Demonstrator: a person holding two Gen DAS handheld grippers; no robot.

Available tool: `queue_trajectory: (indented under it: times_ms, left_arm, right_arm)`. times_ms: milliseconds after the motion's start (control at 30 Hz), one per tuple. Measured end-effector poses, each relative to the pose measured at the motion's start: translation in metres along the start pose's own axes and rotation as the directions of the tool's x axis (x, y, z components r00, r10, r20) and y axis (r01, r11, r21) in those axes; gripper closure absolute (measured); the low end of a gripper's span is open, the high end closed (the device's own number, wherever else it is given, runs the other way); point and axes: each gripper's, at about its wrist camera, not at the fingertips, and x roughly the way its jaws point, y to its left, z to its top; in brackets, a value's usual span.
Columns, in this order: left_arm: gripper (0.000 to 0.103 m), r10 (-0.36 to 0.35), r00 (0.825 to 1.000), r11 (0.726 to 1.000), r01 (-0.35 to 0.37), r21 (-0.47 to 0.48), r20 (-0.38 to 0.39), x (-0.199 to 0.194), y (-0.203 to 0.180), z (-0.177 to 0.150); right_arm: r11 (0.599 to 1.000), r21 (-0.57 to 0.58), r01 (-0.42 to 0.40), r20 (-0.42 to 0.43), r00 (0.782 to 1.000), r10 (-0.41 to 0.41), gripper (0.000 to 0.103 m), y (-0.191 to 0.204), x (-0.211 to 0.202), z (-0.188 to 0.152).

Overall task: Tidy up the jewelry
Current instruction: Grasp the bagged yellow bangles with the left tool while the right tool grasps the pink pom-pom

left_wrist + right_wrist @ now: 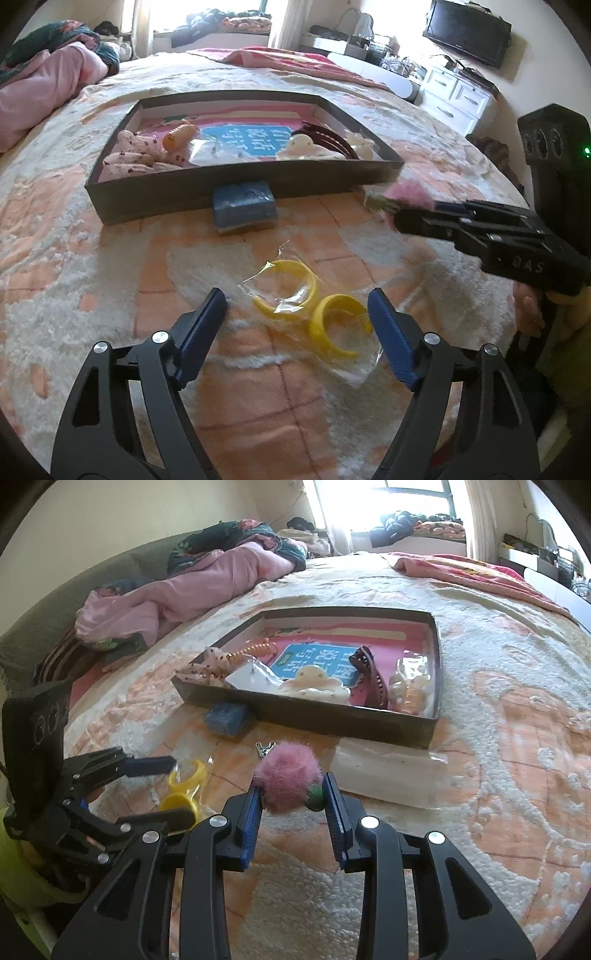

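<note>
Pink fluff sits pinched between the fingers of the right gripper [291, 794] — a furry pompom clip [288, 781], held just above the bed [498, 775], near the dark tray [332, 725] of hair things. The left gripper [297, 321] has its fingers spread wide around the bagged yellow bangles [314, 302] — not touching them.

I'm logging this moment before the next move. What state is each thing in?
Left tool: open, straddling the yellow bangles.
Yellow bangles: in a clear bag, lying on the bedspread.
Right tool: shut on the pink pom-pom clip.
Pink pom-pom clip: held, outside the tray.
Tray: open-topped, holding hair accessories.
Blue box: closed, against the tray's wall.
</note>
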Motion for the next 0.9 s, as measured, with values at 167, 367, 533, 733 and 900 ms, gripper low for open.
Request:
queue_trajectory:
  times_ms: [167, 367, 533, 733, 900]
  left_arm:
    - [0.035, 0.011, 1.0, 1.0, -0.011, -0.004, -0.017, 0.003, -0.006, 0.0]
    - [0.055, -0.001, 1.0, 1.0, 0.001, 0.003, -0.014, 0.002, -0.013, 0.0]
    - [0.085, -0.004, 1.0, 0.999, 0.004, -0.033, 0.022, -0.005, -0.005, 0.003]
    - [0.099, -0.033, 0.999, 0.998, 0.034, -0.059, 0.029, -0.007, 0.001, 0.006]
    - [0.102, -0.052, 0.997, 0.997, 0.054, -0.048, 0.054, -0.012, -0.003, 0.01]
  right_arm:
    - [1.0, 0.005, 0.01, 0.018, 1.0, -0.01, 0.072, -0.003, -0.006, 0.0]
    - [1.0, 0.015, 0.013, 0.037, 0.999, -0.014, 0.072, -0.005, -0.012, 0.003]
    - [1.0, 0.015, 0.016, 0.045, 0.999, -0.016, 0.072, -0.006, -0.014, 0.003]
    - [1.0, 0.013, 0.023, 0.049, 0.999, -0.023, 0.072, -0.006, -0.015, 0.004]
    - [0.999, 0.011, 0.032, 0.053, 0.998, -0.033, 0.072, -0.007, -0.016, 0.005]
